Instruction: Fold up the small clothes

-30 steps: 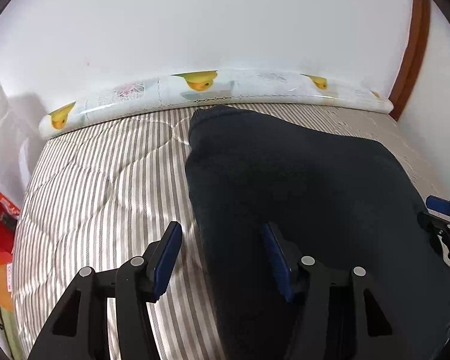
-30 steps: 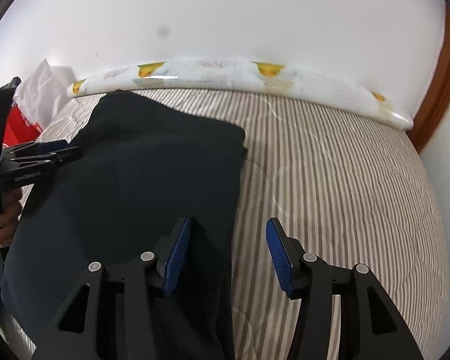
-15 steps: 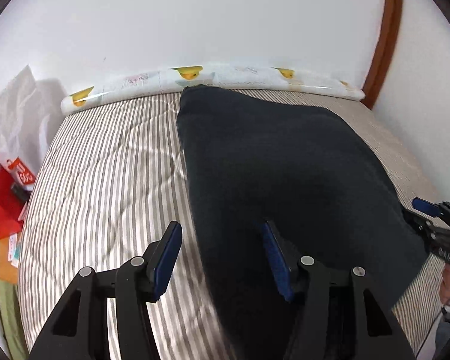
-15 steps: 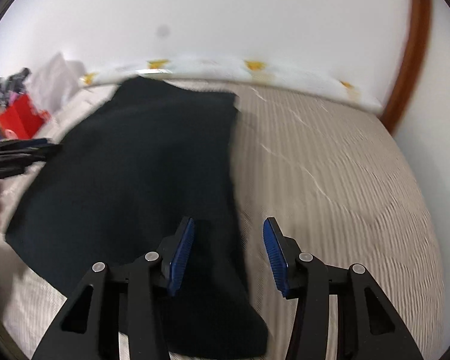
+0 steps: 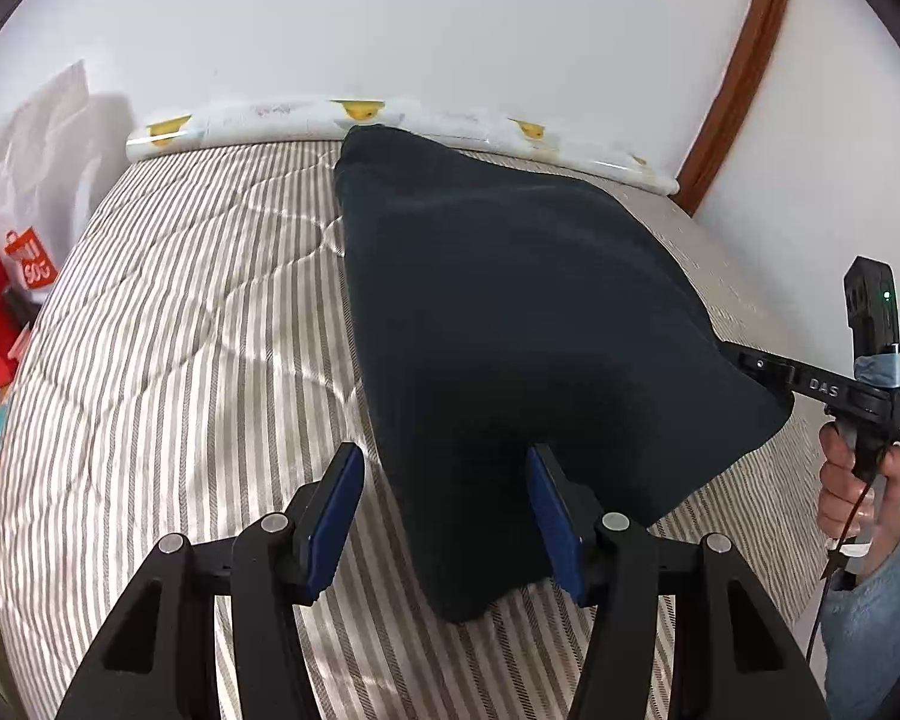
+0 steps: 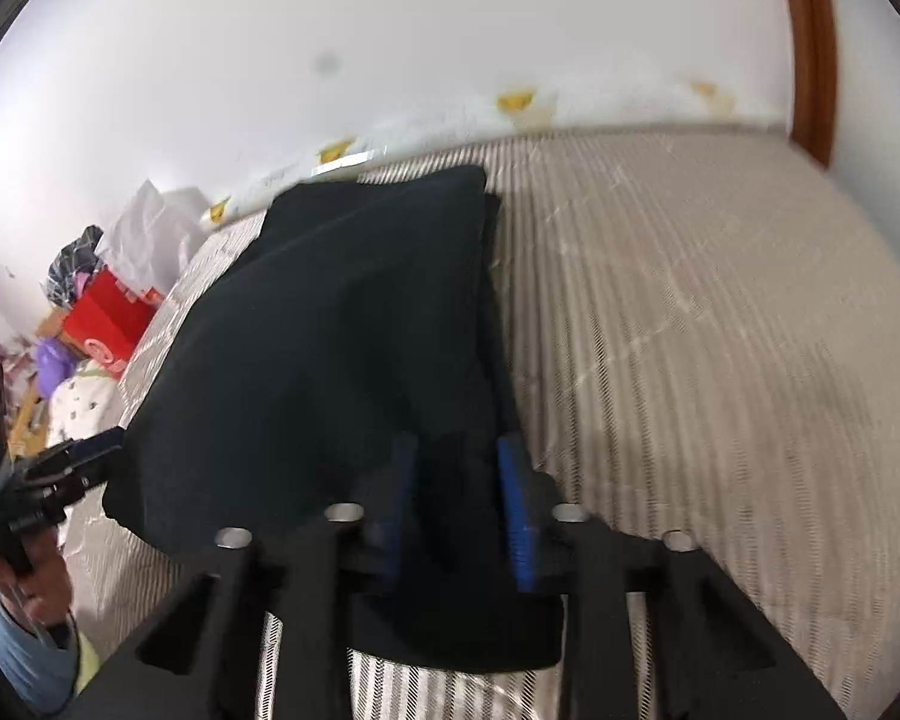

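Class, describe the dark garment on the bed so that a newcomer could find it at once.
Start from the striped quilted bed that fills the room up to the white wall. On it lies the dark navy garment, reaching back to the duck-print roll along the wall. It is the only plain dark thing on the pale stripes, and the right gripper pinches its near corner.

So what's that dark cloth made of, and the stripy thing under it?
The dark cloth looks like soft, matte knit or fleece, perhaps cotton: it shows no shine and sags in rounded folds. The stripy bed cover looks like woven, quilted fabric with a slight sheen: curved stitch lines cross its stripes. Neither fibre can be told for sure.
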Available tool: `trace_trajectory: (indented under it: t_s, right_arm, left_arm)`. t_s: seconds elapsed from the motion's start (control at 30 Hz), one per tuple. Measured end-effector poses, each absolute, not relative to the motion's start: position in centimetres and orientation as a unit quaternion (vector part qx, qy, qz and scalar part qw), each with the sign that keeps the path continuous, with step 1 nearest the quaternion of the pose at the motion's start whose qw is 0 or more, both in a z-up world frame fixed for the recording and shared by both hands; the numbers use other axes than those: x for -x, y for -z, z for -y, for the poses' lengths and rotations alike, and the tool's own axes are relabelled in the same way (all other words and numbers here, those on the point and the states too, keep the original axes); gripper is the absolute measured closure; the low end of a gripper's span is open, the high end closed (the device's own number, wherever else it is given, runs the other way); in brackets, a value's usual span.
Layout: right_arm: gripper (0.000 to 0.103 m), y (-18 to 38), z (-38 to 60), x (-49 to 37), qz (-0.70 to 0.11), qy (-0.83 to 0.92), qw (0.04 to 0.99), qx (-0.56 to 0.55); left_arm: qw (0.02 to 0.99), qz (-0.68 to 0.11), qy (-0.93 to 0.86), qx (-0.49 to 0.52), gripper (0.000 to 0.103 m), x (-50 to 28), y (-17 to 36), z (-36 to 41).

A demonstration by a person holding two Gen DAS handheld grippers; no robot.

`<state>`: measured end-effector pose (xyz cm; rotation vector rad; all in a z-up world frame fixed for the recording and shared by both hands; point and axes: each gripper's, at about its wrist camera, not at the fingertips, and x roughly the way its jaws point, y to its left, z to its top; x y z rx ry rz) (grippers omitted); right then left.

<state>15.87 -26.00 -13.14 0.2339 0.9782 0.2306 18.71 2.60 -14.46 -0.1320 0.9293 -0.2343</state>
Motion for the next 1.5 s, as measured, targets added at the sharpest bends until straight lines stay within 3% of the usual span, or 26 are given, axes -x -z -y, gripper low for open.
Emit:
trace_trajectory:
  t_s: [0.03,0.13,0.43,0.73,0.93,1.27,1.5]
  right_arm:
    - [0.098,13.0,26.1,-15.8,-0.463,-0.111,0.873,-0.109]
    - [0.099,11.5,26.6,-14.5,-0.430,-0.130,0.886,-0.111]
    - [0.100,10.1,27.6,-13.6,-0.404,-0.161,0.893,-0.114]
    - [0.100,10.0,25.8,-12.4,-0.413,-0.107,0.904,-0.039]
    - [0.095,7.5,23.4,-9.6,-0.358,-0.075,0.930,-0.025]
    - [0.095,11.8,20.4,-10.3,-0.417,-0.037,0.908,0.019]
    - [0.095,11.8,20.2,-9.6,-0.425,-0.006,0.905,0.013]
  left_arm:
    - [0.886,-0.447,0.108,0.064,0.050,-18.6,14.4,-2.6]
    - [0.886,-0.451,0.088,0.064,0.049,-18.4,14.7,-2.3]
    - [0.890,-0.451,0.035,0.061,0.048,-17.6,14.7,-1.5]
    - [0.898,-0.437,0.017,0.055,0.050,-16.7,14.0,-0.5]
    - [0.906,-0.423,0.009,0.035,0.050,-17.3,13.3,0.6]
    - [0.898,-0.438,0.008,0.040,0.049,-18.0,14.2,0.1]
    - [0.900,-0.435,0.021,0.019,0.046,-17.2,14.8,0.3]
